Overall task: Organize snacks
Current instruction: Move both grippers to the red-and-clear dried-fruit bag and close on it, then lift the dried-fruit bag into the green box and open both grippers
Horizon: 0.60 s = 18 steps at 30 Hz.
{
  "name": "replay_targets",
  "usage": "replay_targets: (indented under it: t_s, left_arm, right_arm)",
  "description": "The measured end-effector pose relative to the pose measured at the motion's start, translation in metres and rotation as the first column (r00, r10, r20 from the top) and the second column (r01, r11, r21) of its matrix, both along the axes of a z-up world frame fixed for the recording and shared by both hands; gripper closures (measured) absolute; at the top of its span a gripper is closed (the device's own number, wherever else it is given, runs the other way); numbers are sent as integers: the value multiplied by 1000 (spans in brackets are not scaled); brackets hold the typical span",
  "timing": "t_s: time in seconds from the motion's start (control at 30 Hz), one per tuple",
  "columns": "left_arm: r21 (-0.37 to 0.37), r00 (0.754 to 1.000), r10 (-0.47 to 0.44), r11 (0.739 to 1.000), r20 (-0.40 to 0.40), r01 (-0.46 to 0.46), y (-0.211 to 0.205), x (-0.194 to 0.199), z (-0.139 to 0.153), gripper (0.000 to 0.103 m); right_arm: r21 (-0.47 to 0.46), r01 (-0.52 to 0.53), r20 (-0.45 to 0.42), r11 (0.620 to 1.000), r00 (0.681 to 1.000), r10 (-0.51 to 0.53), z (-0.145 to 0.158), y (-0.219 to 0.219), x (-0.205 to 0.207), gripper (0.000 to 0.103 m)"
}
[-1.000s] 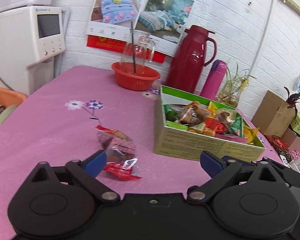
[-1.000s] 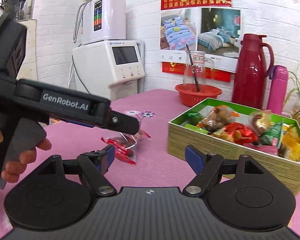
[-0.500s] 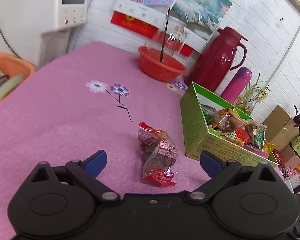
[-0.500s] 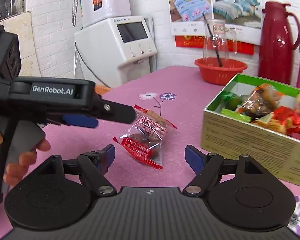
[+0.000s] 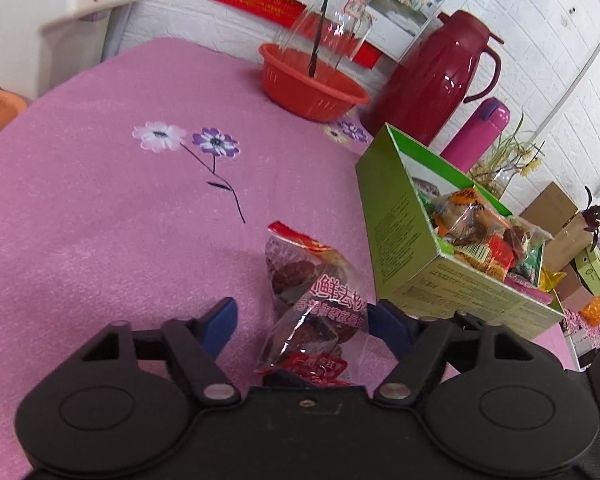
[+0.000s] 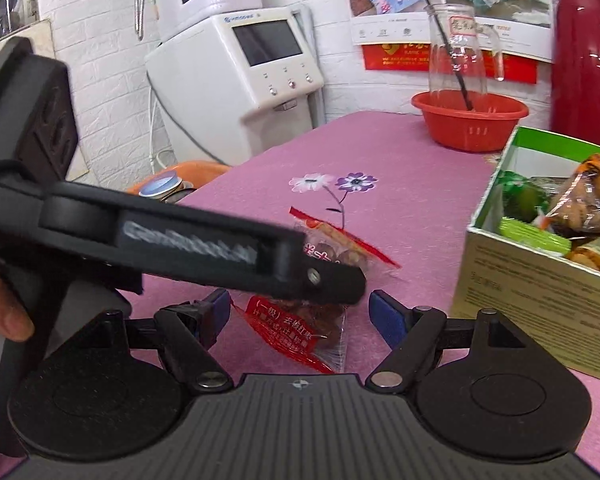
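Pink cloth with a printed flower covered the table, which bore everything else. At its far edge, against the white brick wall, stood a dark red thermos jug and a red plastic basin with a clear glass jar in it. Nearer sat the green snack box, open at the top and heaped with wrapped snacks. Just beside the box, on the bare cloth, lay the clear snack packet with red print and dark brown pieces inside. The left gripper was lowered over that packet, its blue pads on either side of it: the jaws were closing, the right-hand pad at the wrapper's edge, the left-hand pad still apart from it, so no grip was made yet. In the right wrist view the left gripper crossed over the packet, and the right gripper hung near with its jaws spread and nothing pressed between them.
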State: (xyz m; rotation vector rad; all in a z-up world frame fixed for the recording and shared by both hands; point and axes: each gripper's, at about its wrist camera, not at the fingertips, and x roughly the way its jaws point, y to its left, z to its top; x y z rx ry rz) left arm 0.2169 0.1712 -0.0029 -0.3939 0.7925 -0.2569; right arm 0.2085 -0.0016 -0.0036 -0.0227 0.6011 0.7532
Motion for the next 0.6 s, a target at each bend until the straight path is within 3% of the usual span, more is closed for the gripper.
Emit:
replay_targets:
  t_s: [0.07, 0.13, 0.17, 0.23, 0.5, 0.6]
  left_arm:
    - [-22, 1000, -10, 1000, 0, 10, 1, -1, -3, 54]
    - [-20, 1000, -16, 1000, 4, 17, 0, -4, -1, 66]
    - [-11, 1000, -17, 1000, 9, 18, -1, -7, 0, 67]
    - [12, 1000, -17, 1000, 19, 17, -5, -13, 3, 74]
    - [17, 999, -36, 999, 34, 36, -19, -42, 9, 76]
    - [27, 997, -57, 998, 45, 56, -28, -57, 16, 79]
  right_arm:
    - [-4, 20, -2, 1000, 1000, -20, -1, -1, -1, 0]
    - [6, 22, -5, 1000, 1000, -22, -2, -6, -2, 7]
    - [10, 25, -7, 1000, 1000, -25, -1, -8, -3, 15]
    - [-10, 53, 11, 999, 999, -53, 1, -12, -6, 42]
    - [-14, 15, 36, 1000, 999, -15, 5, -31, -32, 45]
    - [-26, 5, 83, 1000, 997, -2, 10, -40, -48, 47]
